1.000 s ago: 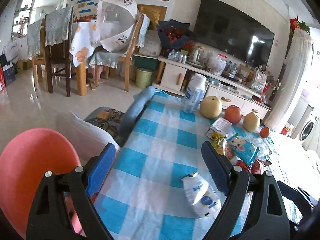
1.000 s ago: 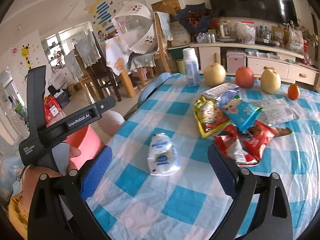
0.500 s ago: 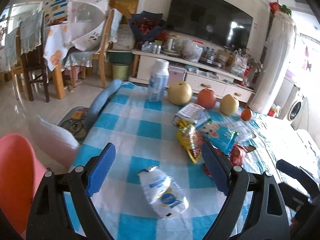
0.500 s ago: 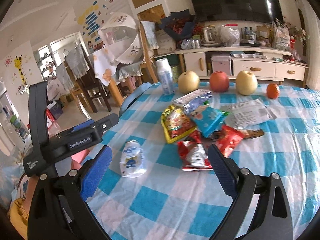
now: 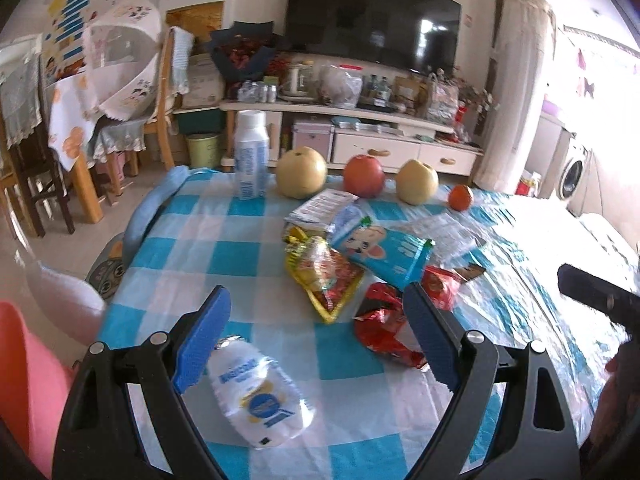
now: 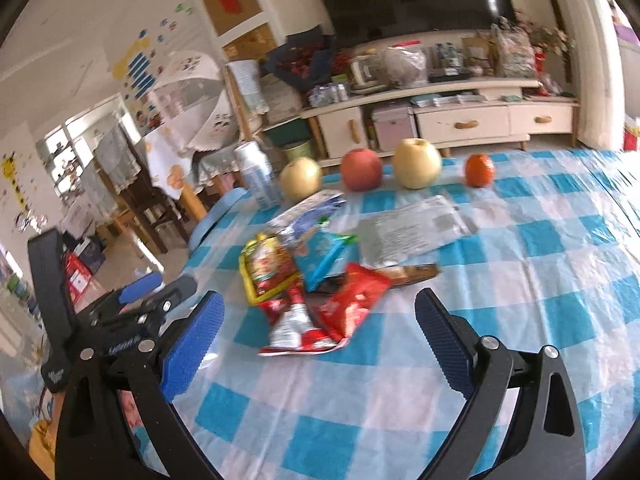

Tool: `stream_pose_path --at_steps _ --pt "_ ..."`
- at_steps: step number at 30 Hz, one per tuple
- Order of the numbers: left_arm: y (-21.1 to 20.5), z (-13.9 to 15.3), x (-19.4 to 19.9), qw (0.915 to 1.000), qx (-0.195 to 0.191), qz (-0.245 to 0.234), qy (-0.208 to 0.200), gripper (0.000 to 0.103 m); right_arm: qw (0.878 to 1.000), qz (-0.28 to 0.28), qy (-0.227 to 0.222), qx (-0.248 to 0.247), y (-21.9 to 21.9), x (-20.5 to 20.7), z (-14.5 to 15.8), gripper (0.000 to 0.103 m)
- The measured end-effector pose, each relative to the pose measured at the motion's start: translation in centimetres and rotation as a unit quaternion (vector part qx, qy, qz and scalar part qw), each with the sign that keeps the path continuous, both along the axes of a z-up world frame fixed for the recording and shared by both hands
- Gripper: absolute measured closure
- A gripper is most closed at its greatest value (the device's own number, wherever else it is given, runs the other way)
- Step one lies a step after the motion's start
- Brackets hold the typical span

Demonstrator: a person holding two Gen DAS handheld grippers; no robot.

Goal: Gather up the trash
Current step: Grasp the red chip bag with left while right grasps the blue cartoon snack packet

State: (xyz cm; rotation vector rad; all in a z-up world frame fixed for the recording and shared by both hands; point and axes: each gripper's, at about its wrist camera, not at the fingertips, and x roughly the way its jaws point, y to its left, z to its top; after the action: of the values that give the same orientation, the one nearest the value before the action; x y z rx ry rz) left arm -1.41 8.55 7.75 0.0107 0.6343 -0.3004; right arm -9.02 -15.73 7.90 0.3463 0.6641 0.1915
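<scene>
Snack wrappers lie in a heap on the blue-and-white checked tablecloth: a yellow one, a blue one and a crumpled red one. A white wrapper lies apart, nearest me, just below the left finger of my left gripper. That gripper hovers open over the cloth, holding nothing. My right gripper is open too, above the near side of the red wrappers, with the yellow wrapper, blue wrapper and a silver packet beyond.
Along the table's far edge stand a white bottle, two pears, an apple and an orange. A pink chair is at the left. Behind are a TV cabinet, a green bin and a dining set.
Both grippers have swung to the right along the table. The white wrapper has slid from centre to lower left in the left wrist view; the red wrappers now sit between the right gripper's fingers.
</scene>
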Motion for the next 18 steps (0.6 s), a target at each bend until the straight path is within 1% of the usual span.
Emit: stream_pose_path --at_steps 9,13,16,18 --pt "-4.4 -1.8 0.3 0.998 0.029 -0.05 0.024 0.015 0.999 -0.032 0.019 0.001 -4.0 1.2 -0.7 0.008" --pt "-6.8 -3.4 0.5 0.9946 0.053 -0.074 0.049 0.015 0.999 -0.036 0.032 -0.001 -4.8 2.4 -1.5 0.008" --pt "-8.1 -4.6 0.9 0.9922 0.071 -0.076 0.069 0.015 0.999 -0.032 0.041 0.001 -5.1 3.3 -2.2 0.008" --pt "-8.4 -5.0 1.1 0.9916 0.074 -0.075 0.075 0.015 0.998 -0.03 0.049 0.008 -5.2 4.0 -2.7 0.008"
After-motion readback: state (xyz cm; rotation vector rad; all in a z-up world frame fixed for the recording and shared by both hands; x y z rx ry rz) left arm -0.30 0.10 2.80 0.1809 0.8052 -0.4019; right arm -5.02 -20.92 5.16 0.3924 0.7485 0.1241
